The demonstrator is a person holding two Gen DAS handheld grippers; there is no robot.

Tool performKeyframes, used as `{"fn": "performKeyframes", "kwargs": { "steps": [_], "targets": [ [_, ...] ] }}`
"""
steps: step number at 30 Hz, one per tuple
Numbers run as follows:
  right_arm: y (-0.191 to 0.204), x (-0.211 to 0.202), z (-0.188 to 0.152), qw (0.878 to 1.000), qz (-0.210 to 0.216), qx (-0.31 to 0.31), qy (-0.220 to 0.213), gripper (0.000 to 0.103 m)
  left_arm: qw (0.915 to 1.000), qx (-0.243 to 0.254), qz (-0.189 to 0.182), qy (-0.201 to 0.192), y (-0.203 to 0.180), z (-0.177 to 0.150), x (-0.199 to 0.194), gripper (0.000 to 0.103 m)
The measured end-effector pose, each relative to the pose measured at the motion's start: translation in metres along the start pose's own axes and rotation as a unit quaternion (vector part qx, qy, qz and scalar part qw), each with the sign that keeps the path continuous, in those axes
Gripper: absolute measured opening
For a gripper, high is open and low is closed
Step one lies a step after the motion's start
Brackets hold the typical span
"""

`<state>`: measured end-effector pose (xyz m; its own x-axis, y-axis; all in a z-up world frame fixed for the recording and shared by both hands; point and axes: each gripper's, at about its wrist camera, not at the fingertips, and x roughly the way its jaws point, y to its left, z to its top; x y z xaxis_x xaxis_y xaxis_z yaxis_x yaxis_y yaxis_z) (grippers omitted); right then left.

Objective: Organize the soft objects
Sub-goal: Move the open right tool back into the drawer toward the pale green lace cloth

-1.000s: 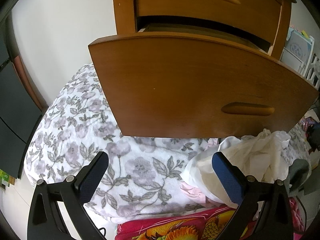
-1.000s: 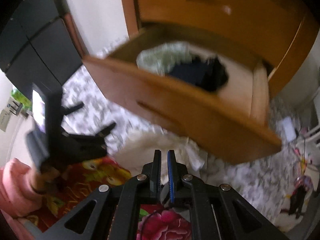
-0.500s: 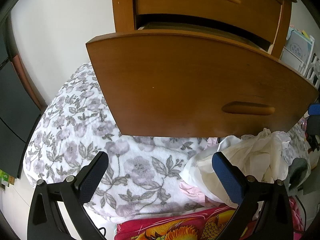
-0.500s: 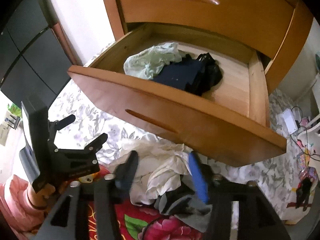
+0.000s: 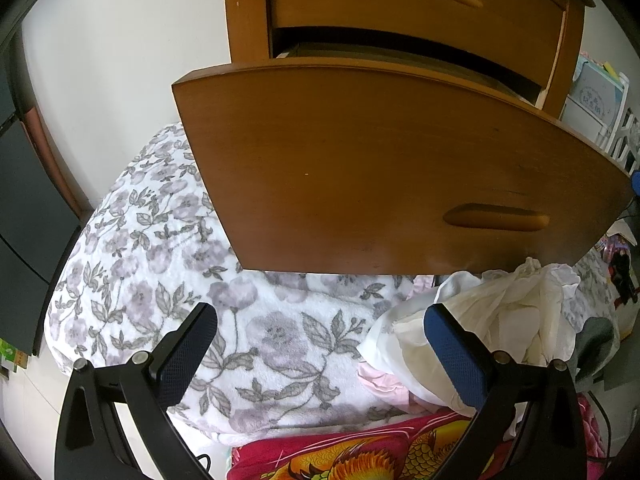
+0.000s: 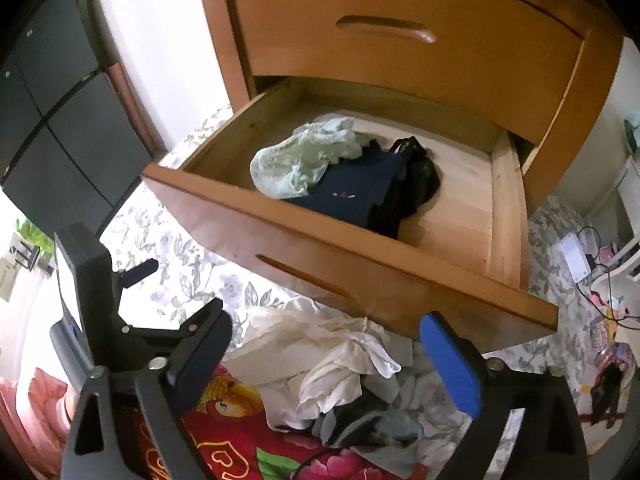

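The right gripper [image 6: 326, 354] has just been opening and now stands spread wide, with nothing pressed between its pads; it hangs over a heap of white cloth [image 6: 320, 356] and a gray garment [image 6: 368, 426] lying on the bed. The left gripper [image 5: 320, 354] is also released, its jaws far apart and empty above the flowered blanket [image 5: 160, 248], with the white cloth [image 5: 492, 320] at its 3 o'clock, just behind the right-hand pad. In the right wrist view that left gripper [image 6: 132, 276] shows at 9 o'clock, carried by a hand in a pink sleeve [image 6: 44, 396]. Above the heap, at 12 o'clock, the lower drawer [image 6: 360, 276] of a wooden dresser [image 6: 400, 8] is pulled out. Inside it lie a pale green cloth [image 6: 304, 156], partly resting on a dark navy garment [image 6: 352, 196], and a black bundle [image 6: 416, 168] touching the navy one at its right. A red blanket with a gold pattern [image 6: 224, 432] covers the near edge of the bed at 6 o'clock.
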<state>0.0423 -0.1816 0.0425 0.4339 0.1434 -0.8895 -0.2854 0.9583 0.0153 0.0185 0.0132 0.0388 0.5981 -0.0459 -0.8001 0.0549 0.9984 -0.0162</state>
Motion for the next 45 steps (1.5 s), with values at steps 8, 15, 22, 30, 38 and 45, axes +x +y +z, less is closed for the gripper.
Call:
{"fn": "performKeyframes", "kwargs": {
  "steps": [8, 15, 22, 30, 38, 45],
  "targets": [
    [-0.006, 0.0, 0.002, 1.0, 0.003, 0.019, -0.013, 0.103, 1.0, -0.001, -0.001, -0.003, 0.0, 0.0, 0.0, 0.103],
    [-0.006, -0.003, 0.01, 0.999, 0.005, 0.021, -0.035, 0.103, 1.0, -0.003, -0.002, -0.006, -0.001, -0.001, -0.001, 0.103],
    [-0.007, -0.007, 0.025, 0.998, -0.007, 0.023, -0.051, 0.103, 0.9999, -0.006, -0.002, -0.016, -0.001, -0.001, -0.004, 0.103],
    [-0.008, -0.008, 0.055, 0.998, -0.02, 0.01, -0.066, 0.103, 0.9992, -0.003, 0.002, -0.041, -0.003, -0.001, -0.011, 0.103],
    [-0.012, 0.004, 0.089, 0.997, -0.023, 0.014, -0.067, 0.103, 0.9987, -0.009, -0.003, -0.049, 0.002, -0.001, -0.013, 0.103],
    [-0.012, 0.041, 0.117, 0.999, -0.001, 0.029, -0.027, 0.103, 0.999, -0.009, -0.012, -0.043, 0.004, -0.001, -0.012, 0.103]
  ]
}}
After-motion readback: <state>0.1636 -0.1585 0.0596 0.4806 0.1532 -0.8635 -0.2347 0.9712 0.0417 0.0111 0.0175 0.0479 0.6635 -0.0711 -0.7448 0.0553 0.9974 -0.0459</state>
